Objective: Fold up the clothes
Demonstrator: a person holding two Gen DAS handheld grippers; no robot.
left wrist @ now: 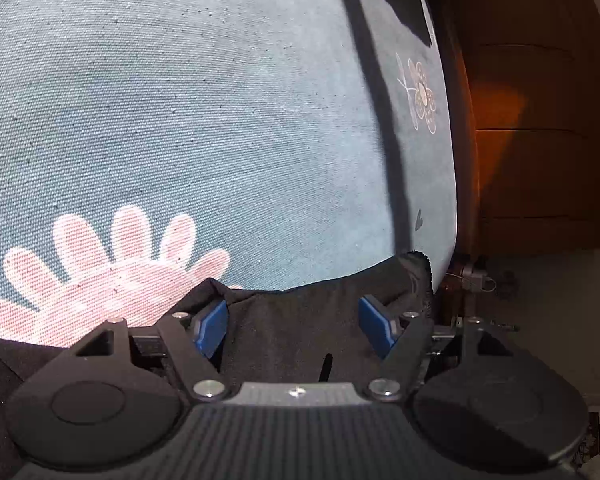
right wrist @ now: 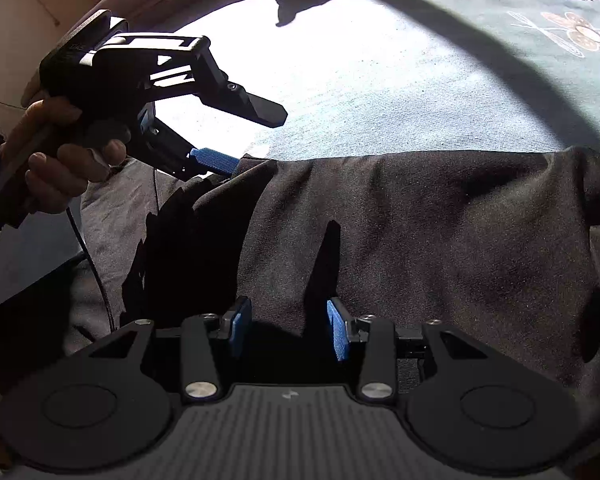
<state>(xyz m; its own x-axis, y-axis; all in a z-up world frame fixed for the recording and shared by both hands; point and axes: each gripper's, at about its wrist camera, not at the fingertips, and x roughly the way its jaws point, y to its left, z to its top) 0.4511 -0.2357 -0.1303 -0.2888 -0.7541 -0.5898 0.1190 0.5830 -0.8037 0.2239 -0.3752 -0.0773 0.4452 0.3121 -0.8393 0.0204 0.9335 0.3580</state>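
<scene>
A dark grey garment lies crumpled over a blue-grey cloth printed with pink flowers. In the right wrist view my right gripper is open just above the garment, blue pads apart, with fabric below them. My left gripper, held by a hand, is open at the garment's far left corner, its lower blue pad touching the edge. In the left wrist view the left gripper stands open over the garment's edge, and dark fabric lies between its pads. Nothing is clamped.
The flowered cloth stretches ahead, partly in bright sun with a dark shadow band across it. Brown wooden furniture stands beyond the cloth's right edge, over a pale floor. A black cable hangs from the left gripper across the garment.
</scene>
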